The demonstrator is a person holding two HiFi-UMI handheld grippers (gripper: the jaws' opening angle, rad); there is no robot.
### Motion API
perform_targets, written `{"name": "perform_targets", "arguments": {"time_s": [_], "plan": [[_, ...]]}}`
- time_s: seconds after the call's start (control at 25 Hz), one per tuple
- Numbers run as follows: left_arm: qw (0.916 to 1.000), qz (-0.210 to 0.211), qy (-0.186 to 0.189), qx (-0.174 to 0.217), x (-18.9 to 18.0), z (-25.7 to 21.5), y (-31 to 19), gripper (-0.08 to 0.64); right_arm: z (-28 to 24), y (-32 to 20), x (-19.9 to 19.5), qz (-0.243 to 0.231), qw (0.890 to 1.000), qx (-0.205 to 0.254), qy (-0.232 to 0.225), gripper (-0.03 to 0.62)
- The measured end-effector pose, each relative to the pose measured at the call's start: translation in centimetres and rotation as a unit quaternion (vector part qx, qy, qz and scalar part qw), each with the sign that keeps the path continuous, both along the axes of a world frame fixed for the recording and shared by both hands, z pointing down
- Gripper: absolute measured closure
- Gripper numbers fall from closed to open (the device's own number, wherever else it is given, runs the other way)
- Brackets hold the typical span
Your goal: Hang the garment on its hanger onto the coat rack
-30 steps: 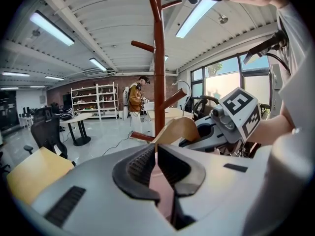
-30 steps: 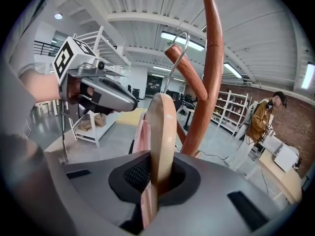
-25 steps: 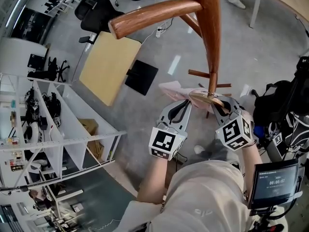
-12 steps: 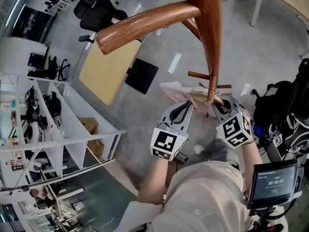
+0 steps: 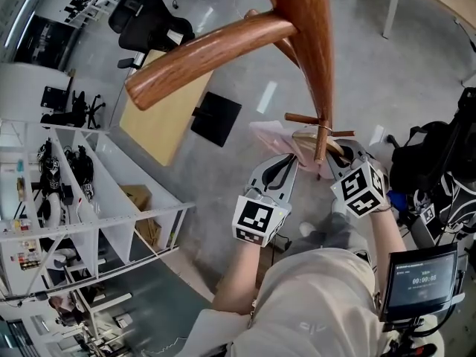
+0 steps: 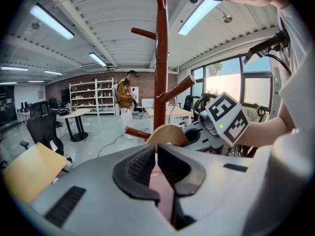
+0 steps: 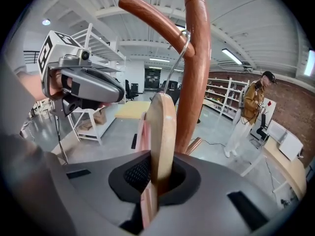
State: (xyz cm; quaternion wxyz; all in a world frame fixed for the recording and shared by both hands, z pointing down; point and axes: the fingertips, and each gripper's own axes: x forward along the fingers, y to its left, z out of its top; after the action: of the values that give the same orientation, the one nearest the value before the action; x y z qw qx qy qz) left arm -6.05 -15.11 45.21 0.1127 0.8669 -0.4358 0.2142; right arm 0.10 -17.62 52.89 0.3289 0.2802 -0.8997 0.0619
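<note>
- head view: the coat rack (image 5: 316, 50) pole runs right down the middle of the shot. its top is cut off by the frame, and it covers part of the hanger (image 5: 306, 141) and of the right gripper (image 5: 336, 161).
- a thick peg (image 5: 201, 54) sweeps out to the left, close to the lens, blocking the floor behind it. further down, a short lower peg (image 5: 301, 117) pokes out just beside the hanger.
- the pink garment (image 5: 269, 134) shows only as a strip beyond the left gripper (image 5: 286, 161); the rest is tucked under the jaws and the hanger.
- there is open floor left of the rack, with a yellow table (image 5: 160, 117) and white shelving (image 5: 97, 207) well apart from it. dark bags (image 5: 439, 162) crowd the right edge.
- left gripper view: the jaws are pressed together on pink cloth, which runs down the slot between them. the hanger's rounded end sits just past the tips, with the pole upright behind it. the right gripper is just beside it, to the right.
- right gripper view: the jaws are pinching the wooden hanger, seen edge-on, with the garment lying along its left face.
- the wire hook (image 7: 178, 58) rises and curls over a slanting peg (image 7: 152, 14) right where it meets the pole. whether its weight sits there is hard to make out.
- the garment's lower part is out of sight below the jaws.
</note>
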Motion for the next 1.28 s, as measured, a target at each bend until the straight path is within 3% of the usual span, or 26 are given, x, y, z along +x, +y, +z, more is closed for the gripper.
{"name": "perform_targets", "arguments": {"time_s": [0.92, 1.08, 1.28], "plan": [[0.9999, 0.007, -0.001, -0.008, 0.8, 1.4, 0.1, 0.554, 0.8, -1.9, 1.0, 0.019, 1.0, -0.009, 0.006, 0.563], [0.9999, 0.01, 0.0, -0.004, 1.1, 1.6, 0.2, 0.554, 0.0, -2.2, 1.5, 0.036, 0.999, 0.011, -0.013, 0.523], [0.9999, 0.013, 0.002, -0.004, 1.5, 2.0, 0.8, 0.554, -0.3, -2.0, 2.6, 0.039, 0.999, 0.032, 0.02, 0.523]]}}
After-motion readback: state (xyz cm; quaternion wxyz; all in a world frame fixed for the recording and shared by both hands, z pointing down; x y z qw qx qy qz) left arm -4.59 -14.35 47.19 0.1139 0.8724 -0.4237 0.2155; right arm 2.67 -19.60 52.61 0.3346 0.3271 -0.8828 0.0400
